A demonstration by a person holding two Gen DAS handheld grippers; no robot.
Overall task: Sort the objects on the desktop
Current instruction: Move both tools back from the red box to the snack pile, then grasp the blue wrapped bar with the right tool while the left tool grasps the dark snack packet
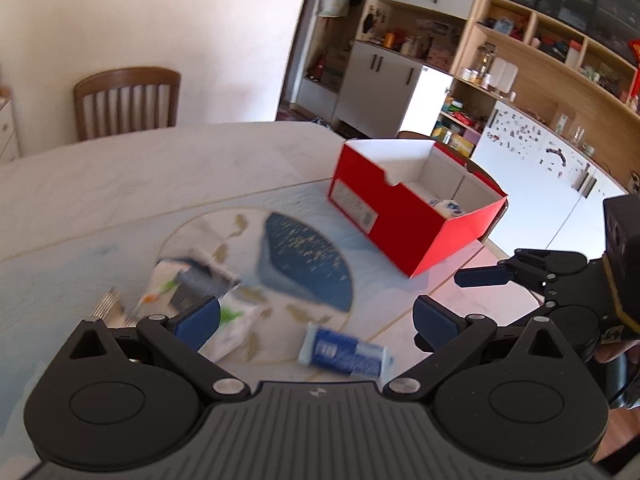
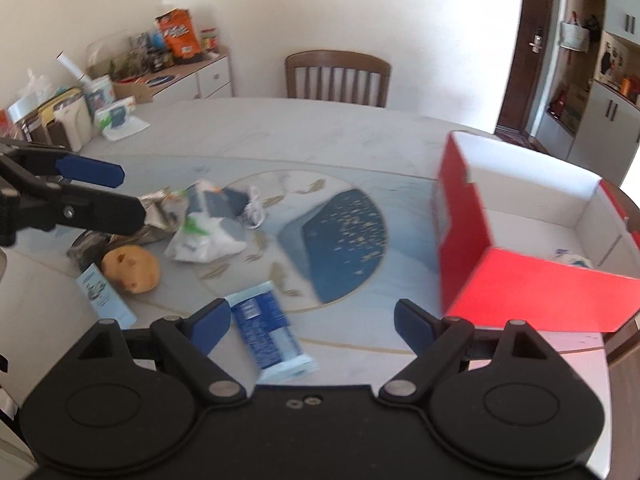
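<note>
Blue packet [image 2: 267, 330] lies betw open right gripper [image 2: 312, 320] fingers, untouched

Your left wrist camera sits just behind the left gripper [image 1: 316, 324], above the table [image 1: 120, 176], and looks forward and down along its spread fingers toward the red box [image 1: 404, 224] and the shelving wall beyond. Your right wrist camera rides behind the right gripper [image 2: 312, 326] and faces across the same table toward the chair [image 2: 338, 78] and the sideboard. Both views sit close over the tabletop and share the blue packet [image 1: 344, 352] [image 2: 264, 332], the round blue inlay [image 1: 308, 256] [image 2: 344, 240], the pile of wrappers and the red box. Each camera also catches the other gripper at its edge.
</note>
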